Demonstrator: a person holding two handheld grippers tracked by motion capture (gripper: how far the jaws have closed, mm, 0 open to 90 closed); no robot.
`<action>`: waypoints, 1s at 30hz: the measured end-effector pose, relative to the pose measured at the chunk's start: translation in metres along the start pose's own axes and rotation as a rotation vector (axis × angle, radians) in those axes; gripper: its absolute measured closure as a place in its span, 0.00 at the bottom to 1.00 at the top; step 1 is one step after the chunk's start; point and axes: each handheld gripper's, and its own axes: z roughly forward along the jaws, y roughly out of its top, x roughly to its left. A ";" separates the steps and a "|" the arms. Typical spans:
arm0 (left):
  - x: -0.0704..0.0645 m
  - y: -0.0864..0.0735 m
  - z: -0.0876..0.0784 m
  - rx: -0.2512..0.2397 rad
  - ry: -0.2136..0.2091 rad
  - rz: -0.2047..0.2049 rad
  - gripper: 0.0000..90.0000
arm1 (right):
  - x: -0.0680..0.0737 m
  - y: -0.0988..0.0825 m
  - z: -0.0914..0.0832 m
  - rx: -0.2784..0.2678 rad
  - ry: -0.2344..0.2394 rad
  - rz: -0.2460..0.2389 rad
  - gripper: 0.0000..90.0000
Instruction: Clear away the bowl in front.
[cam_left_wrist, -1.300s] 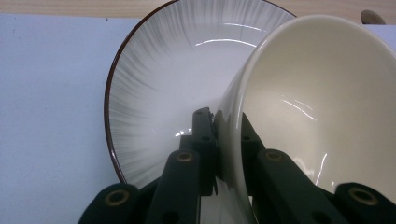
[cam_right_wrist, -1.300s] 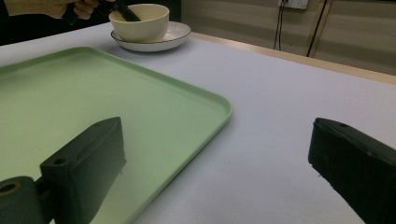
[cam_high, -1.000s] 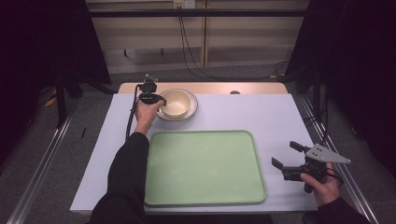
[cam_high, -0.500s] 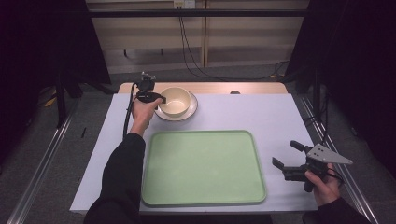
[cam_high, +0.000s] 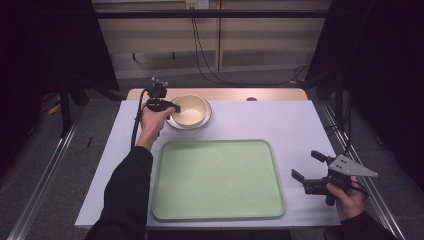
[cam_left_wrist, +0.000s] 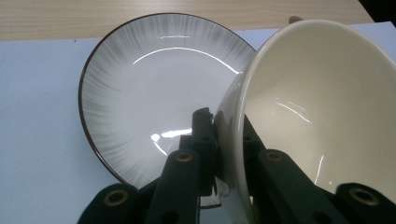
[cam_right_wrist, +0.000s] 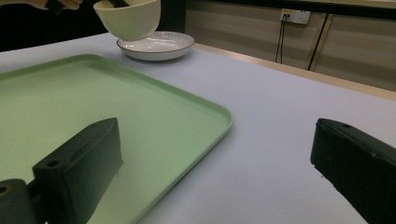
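Cream bowl (cam_left_wrist: 322, 116) rim pinched in left tool (cam_left_wrist: 229, 140), tilted above plate (cam_left_wrist: 154, 102).

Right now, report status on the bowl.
Left gripper shut on bowl rim, bowl lifted off plate. Right gripper open, idle beside green tray. Tray bare.

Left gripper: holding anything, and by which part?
Yes. The left gripper pinches the cream bowl by its rim wall, one side inside and one outside, above the plate.
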 end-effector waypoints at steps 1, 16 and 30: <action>-0.002 0.000 -0.002 -0.002 -0.010 -0.004 0.93 | 0.000 0.000 0.000 0.001 0.001 -0.002 0.02; -0.025 -0.006 -0.003 0.018 -0.076 0.057 0.93 | 0.000 0.000 0.000 -0.002 0.004 -0.006 0.02; -0.057 -0.010 0.007 0.067 -0.140 0.112 0.93 | 0.001 -0.001 0.000 -0.017 0.015 -0.017 0.01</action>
